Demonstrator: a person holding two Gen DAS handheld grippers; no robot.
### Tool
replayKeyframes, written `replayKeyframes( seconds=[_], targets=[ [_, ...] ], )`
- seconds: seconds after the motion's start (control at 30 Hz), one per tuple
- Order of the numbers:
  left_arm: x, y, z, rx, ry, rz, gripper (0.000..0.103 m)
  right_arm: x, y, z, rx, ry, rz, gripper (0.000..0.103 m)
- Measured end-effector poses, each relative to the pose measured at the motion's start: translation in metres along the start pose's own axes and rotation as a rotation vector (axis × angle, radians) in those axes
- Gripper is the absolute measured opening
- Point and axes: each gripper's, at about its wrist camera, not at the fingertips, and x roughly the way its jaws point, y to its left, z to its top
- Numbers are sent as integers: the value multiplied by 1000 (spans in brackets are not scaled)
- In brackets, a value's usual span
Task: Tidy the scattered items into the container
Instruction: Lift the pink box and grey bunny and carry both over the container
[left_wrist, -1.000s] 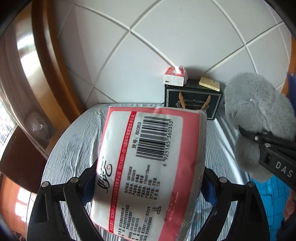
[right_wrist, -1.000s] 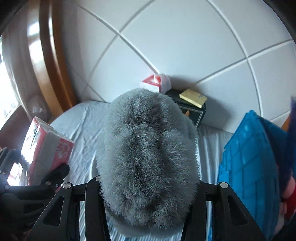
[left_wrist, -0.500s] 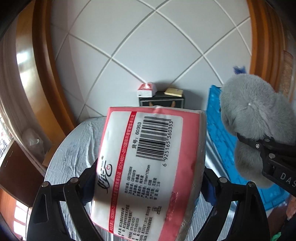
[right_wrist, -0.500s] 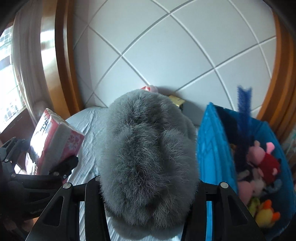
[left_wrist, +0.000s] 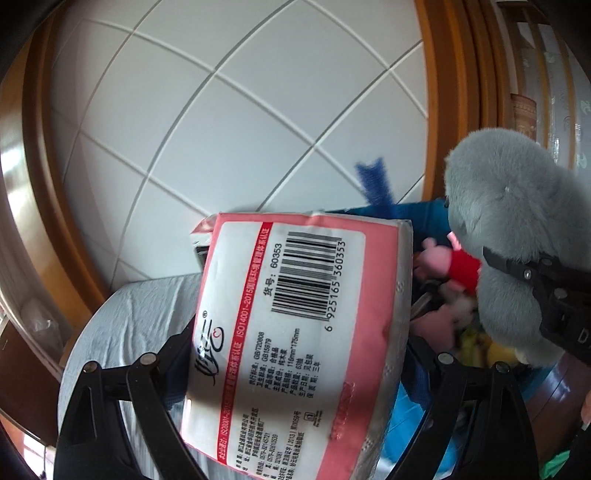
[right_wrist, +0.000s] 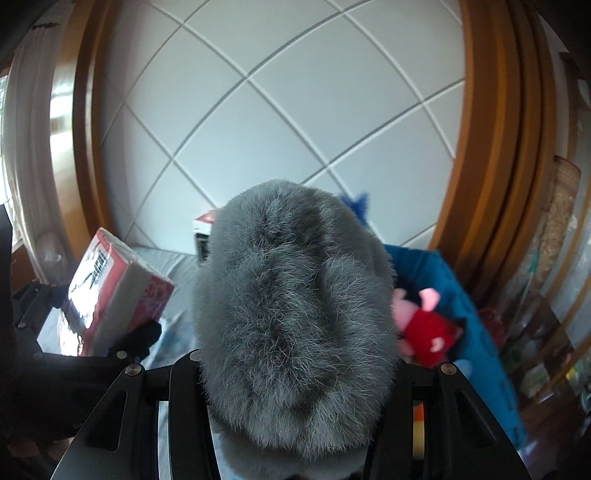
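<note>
My left gripper is shut on a pink-and-white tissue pack with a barcode, held in the air beside the blue fabric bin. The pack also shows in the right wrist view. My right gripper is shut on a grey furry plush, held over the blue bin. The plush also shows at the right of the left wrist view. Inside the bin lie a pink pig toy in red and other soft toys.
A bed with a grey striped sheet lies below left. A white padded headboard with a wooden frame stands behind. A black box with a small tissue pack sits at the head of the bed.
Both grippers have swung to the right with their loads. The blue bin and its toys have come into view below and ahead; the black box has slid left behind the tissue pack.
</note>
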Motion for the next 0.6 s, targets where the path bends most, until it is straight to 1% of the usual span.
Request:
replayKeyframes(
  seconds=[0.07, 0.13, 0.2, 0.3, 0.4, 0.47, 0.53, 0.6],
  targets=[
    [7, -34, 10, -11, -4, -11, 91, 5, -46, 0, -8, 13, -24, 45],
    [25, -74, 21, -18, 17, -28, 91, 17, -85, -1, -20, 41, -46, 45],
    [46, -109, 27, -25, 55, -33, 91, 37, -125, -4, -31, 93, -60, 45],
    [79, -140, 26, -37, 145, -48, 91, 76, -169, -15, -25, 195, -41, 45],
    [124, -170, 12, -3, 254, -26, 91, 118, -196, -35, -24, 310, 4, 45],
    [144, -185, 8, 16, 310, -7, 91, 148, -209, -47, -18, 383, 49, 45],
    [169, -196, -3, 25, 378, 6, 91, 175, -216, -60, -7, 443, 86, 45],
    [186, -201, -10, 34, 427, 9, 91, 191, -214, -74, -8, 486, 101, 45]
  ],
)
